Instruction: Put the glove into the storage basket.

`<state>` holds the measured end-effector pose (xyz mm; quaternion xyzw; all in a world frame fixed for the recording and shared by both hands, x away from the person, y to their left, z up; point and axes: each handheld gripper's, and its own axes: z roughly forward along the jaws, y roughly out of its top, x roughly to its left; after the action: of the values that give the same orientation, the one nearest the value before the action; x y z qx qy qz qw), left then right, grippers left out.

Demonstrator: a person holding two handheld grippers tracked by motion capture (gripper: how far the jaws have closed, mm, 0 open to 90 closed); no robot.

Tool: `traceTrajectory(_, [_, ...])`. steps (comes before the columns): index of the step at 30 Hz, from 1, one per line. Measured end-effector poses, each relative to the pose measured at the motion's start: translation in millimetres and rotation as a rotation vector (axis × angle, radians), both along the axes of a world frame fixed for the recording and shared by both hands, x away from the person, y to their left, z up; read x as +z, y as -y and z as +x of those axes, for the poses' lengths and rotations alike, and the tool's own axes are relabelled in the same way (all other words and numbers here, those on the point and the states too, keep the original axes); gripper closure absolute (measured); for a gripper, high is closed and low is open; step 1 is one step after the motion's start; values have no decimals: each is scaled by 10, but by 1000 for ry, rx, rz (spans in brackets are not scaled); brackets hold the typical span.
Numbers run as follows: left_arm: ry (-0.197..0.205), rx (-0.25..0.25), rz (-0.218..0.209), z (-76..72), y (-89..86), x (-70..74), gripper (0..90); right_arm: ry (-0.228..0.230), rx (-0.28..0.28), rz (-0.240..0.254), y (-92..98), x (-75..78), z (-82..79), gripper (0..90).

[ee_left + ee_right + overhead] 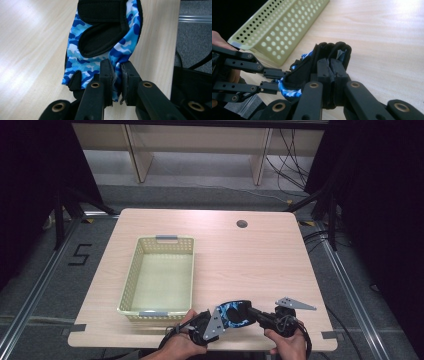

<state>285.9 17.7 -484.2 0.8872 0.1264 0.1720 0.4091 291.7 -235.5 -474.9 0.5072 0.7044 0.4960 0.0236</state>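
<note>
both tongs gripping one glove at the near table edge

a blue camouflage glove [234, 314] with black padding is being held just over the wooden table [260, 260], near its front edge. the left gripper [117, 82] is pinching the glove's blue fabric edge between its closed jaws. the right gripper [331, 72] is clamping the black end of the same glove, its jaws pressed together on the cloth. both hands are coming in from the bottom of the high view. a pale yellow perforated basket [131, 279] is sitting on the table to the left of the glove, close to the left gripper.
</note>
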Motion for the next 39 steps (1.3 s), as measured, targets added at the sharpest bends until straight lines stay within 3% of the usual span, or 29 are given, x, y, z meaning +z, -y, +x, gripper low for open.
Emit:
traceTrajectory(1, [-1, 4, -9, -11, -13, 30, 802, 29, 14, -12, 10, 26, 1, 877])
traceTrajectory(2, [3, -4, 8, -8, -31, 69, 802, 32, 14, -9, 6, 53, -7, 877])
traceTrajectory(4, [16, 0, -10, -36, -58, 129, 802, 51, 22, 5, -10, 104, -17, 877])
traceTrajectory(6, [16, -6, 0, -50, -93, 200, 801, 40, 20, 9, -43, 162, -39, 877])
traceTrajectory(8, [30, -7, -1, -45, -130, 263, 801, 82, 41, -13, -55, 217, -17, 877])
traceTrajectory(12, [36, 13, -12, -22, -203, 370, 801, 61, 45, 3, -131, 334, -18, 877])
traceTrajectory(14, [38, 16, -18, -20, -224, 406, 801, 94, 67, -12, -149, 381, 14, 877])
traceTrajectory(15, [37, 21, -25, -18, -239, 427, 801, 79, 51, -5, -176, 413, 10, 877])
traceTrajectory(17, [42, 20, -20, -16, -281, 481, 801, 109, 79, -7, -197, 462, 40, 877])
traceTrajectory(19, [57, 30, -23, -21, -317, 520, 801, 89, 80, -4, -237, 516, 38, 877])
traceTrajectory(20, [62, 32, -18, -19, -339, 547, 801, 115, 89, -9, -254, 533, 64, 877])
traceTrajectory(21, [66, 34, -15, -15, -363, 577, 801, 105, 93, 2, -282, 566, 66, 877])
traceTrajectory(22, [74, 43, -15, -8, -395, 612, 801, 143, 107, -27, -296, 586, 101, 877])
traceTrajectory(25, [82, 57, -12, 10, -472, 671, 800, 136, 123, -12, -391, 677, 137, 877])
traceTrajectory(26, [85, 61, -8, 17, -502, 692, 800, 170, 134, -30, -411, 690, 178, 877])
traceTrajectory(29, [96, 76, -1, 40, -595, 745, 800, 169, 158, -24, -519, 768, 224, 877])
traceTrajectory(30, [92, 78, -4, 48, -627, 760, 800, 150, 156, -20, -563, 796, 225, 877])
traceTrajectory(32, [90, 94, -12, 64, -693, 790, 799, 183, 173, -37, -616, 823, 282, 877])
traceTrajectory(34, [104, 96, 1, 84, -767, 835, 799, 156, 176, -23, -695, 863, 302, 877])
traceTrajectory(35, [108, 104, -10, 87, -789, 842, 799, 193, 196, -30, -720, 870, 341, 877])
traceTrajectory(37, [111, 120, -10, 95, -869, 886, 800, 182, 203, -26, -796, 910, 376, 877])
traceTrajectory(39, [118, 130, 2, 97, -944, 920, 799, 212, 213, -36, -867, 928, 428, 877])
